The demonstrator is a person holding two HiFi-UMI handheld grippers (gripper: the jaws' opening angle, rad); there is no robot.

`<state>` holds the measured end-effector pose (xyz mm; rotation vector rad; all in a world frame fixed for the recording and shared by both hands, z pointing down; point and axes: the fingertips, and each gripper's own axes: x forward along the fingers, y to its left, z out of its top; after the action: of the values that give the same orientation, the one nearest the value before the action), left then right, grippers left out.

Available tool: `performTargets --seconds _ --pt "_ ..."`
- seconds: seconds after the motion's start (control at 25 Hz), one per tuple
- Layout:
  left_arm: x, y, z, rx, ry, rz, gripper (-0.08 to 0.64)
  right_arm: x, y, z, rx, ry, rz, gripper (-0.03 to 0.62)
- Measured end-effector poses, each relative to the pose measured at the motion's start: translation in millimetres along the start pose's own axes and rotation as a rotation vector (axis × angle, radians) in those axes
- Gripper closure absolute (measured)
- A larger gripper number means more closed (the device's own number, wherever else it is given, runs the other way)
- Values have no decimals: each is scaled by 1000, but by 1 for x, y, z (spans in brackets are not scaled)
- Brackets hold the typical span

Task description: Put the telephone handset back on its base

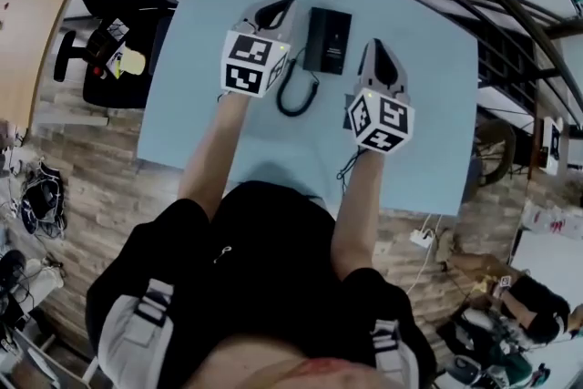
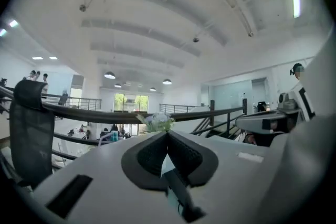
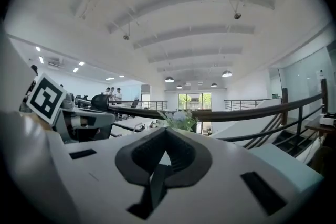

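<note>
Currently, the left gripper and right gripper sit low over the table, each with jaws pressed together on nothing. No grasp is in hand. The telephone lies between them, its long axis pointing away from the person and its cord trailing nearward. The handset cannot be told from the base, so the step is uncertain. Any pickup first requires spreading the jaws.
</note>
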<state>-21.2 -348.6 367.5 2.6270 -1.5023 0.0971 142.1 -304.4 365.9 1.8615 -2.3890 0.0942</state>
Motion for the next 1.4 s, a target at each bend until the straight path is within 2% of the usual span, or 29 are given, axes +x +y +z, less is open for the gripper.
performTargets --seconds 0.16,0.24,0.36,0.48,0.68,1.0,1.4 --pt "-40 -10 54 -45 -127 33 560 -6 29 49 10 -122 85 603" --pt "-55 -16 71 -36 -181 72 560 -10 41 65 19 -180 113 603" --pt "-69 -19 75 -48 -212 166 560 -13 42 69 36 -176 95 603" --pt "-78 -26 72 -64 -220 201 560 -22 36 64 22 -137 57 603" --pt "-83 -38 57 -11 -194 203 560 -34 32 47 15 -110 67 603" --pt "-81 -49 45 6 -178 210 560 -46 26 40 4 -114 73 603" --pt "-74 -59 40 -14 -169 190 560 -49 22 36 -28 -117 82 603"
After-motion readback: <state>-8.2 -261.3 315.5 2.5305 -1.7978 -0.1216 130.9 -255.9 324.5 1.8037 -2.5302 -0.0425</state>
